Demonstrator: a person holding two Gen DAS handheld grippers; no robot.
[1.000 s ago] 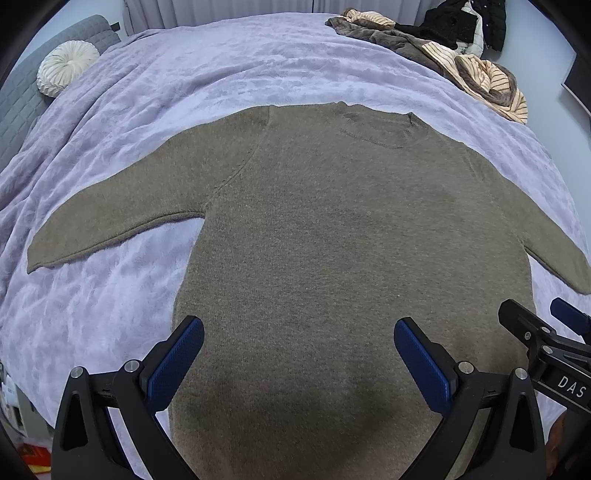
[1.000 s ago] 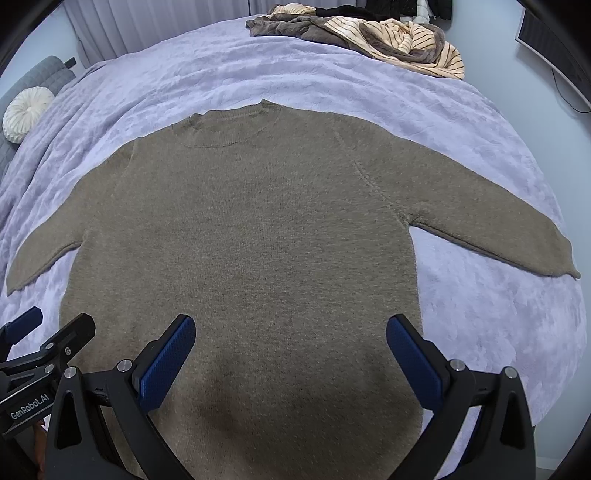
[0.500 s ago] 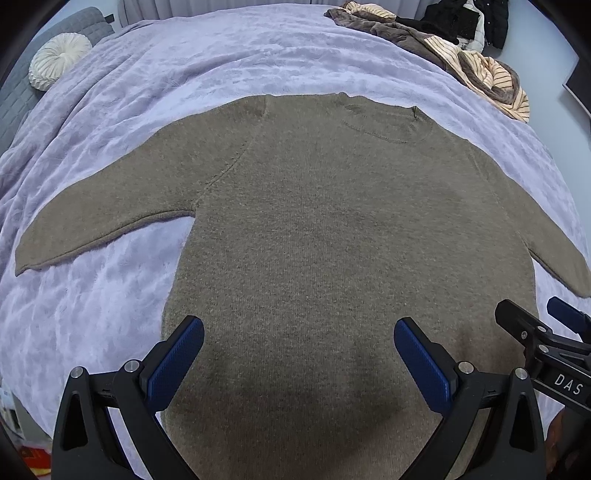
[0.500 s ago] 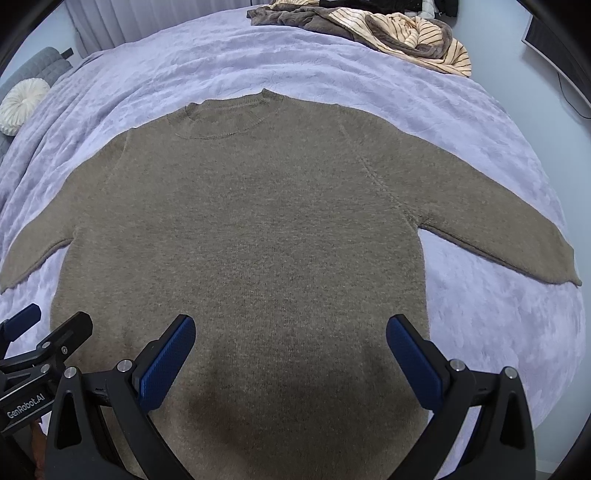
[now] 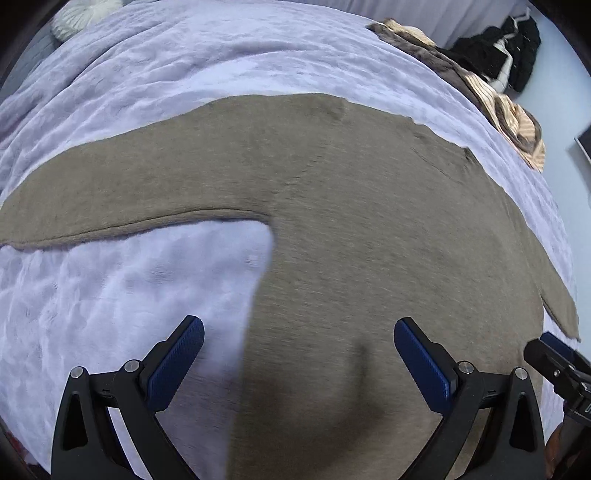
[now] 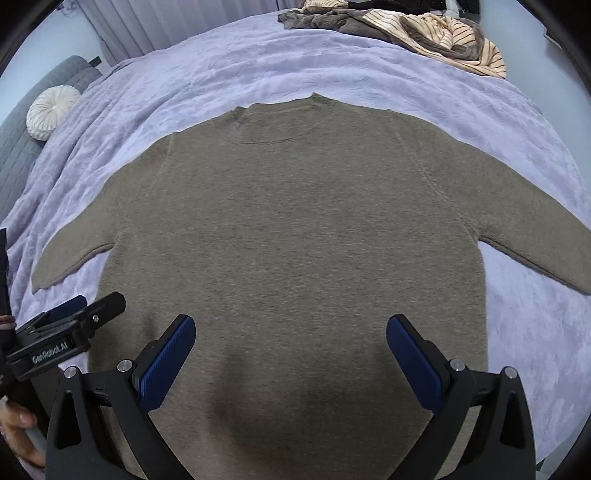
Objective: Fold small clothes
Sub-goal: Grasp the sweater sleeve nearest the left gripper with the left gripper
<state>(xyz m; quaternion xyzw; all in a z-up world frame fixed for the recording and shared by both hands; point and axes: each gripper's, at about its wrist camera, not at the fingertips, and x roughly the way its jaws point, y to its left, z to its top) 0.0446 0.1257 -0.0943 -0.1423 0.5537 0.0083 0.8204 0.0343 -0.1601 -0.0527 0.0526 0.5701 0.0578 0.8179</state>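
A brown knit sweater [image 6: 295, 229] lies flat on the lilac bedspread, collar away from me, both sleeves spread out; it also shows in the left wrist view [image 5: 369, 229]. My left gripper [image 5: 299, 362] is open and empty, low over the sweater's left side edge below the left sleeve [image 5: 110, 192]. My right gripper [image 6: 291, 358] is open and empty above the lower middle of the body. The left gripper shows at the lower left of the right wrist view [image 6: 74, 321].
The lilac bedspread [image 6: 192, 81] covers the bed. A heap of striped and brown clothes [image 6: 424, 33] lies at the far right. A round white cushion [image 6: 51, 110] sits at the far left by a grey headboard. Black clothing [image 5: 506, 51] hangs at the far right.
My left gripper has moved left and forward, toward the sweater's left side edge and sleeve. My right gripper has moved a little closer over the body. Both stay open.
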